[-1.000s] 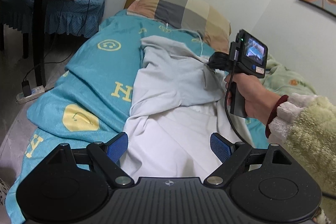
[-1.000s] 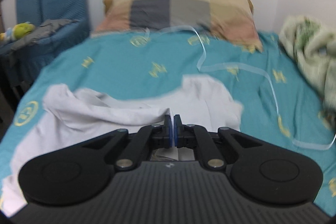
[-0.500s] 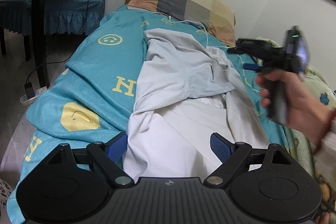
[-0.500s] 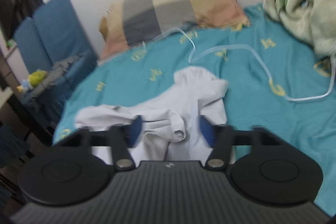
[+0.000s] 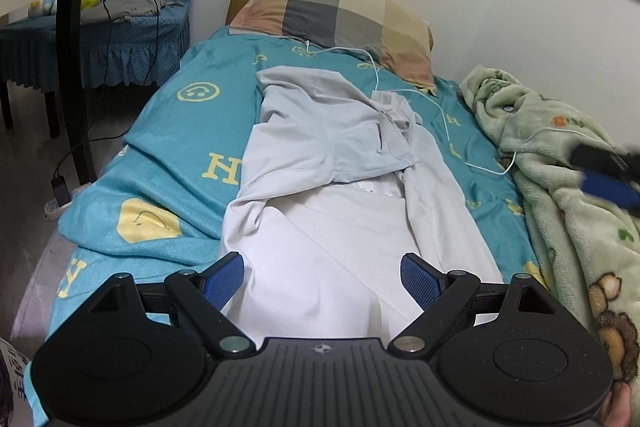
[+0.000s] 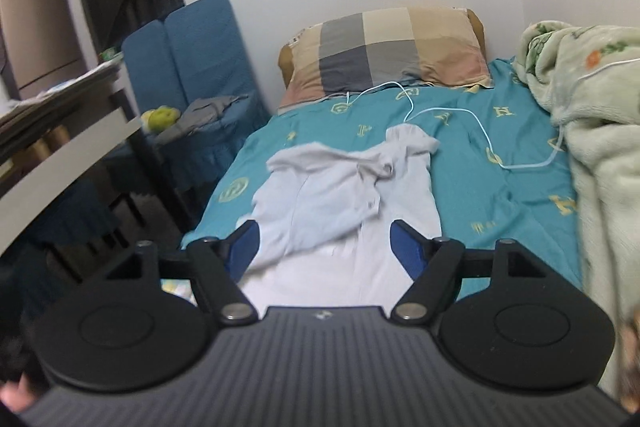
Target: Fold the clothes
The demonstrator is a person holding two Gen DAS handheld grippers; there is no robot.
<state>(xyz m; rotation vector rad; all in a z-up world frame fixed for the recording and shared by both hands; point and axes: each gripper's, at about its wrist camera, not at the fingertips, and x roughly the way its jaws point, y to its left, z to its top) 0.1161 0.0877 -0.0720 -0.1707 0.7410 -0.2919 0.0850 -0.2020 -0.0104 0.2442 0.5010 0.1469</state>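
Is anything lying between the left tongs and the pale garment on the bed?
Nothing visible does. The left tongs stand open right above the near end of the garment, with only cloth between the pads. The white cable runs past the far end, by the pillow.

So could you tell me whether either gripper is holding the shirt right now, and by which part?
Nothing is held. The left gripper and the right gripper both stand open above the shirt, which lies loose on the bed.

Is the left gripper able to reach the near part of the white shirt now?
Probably yes: the left gripper is open just above the white shirt, with nothing between them.
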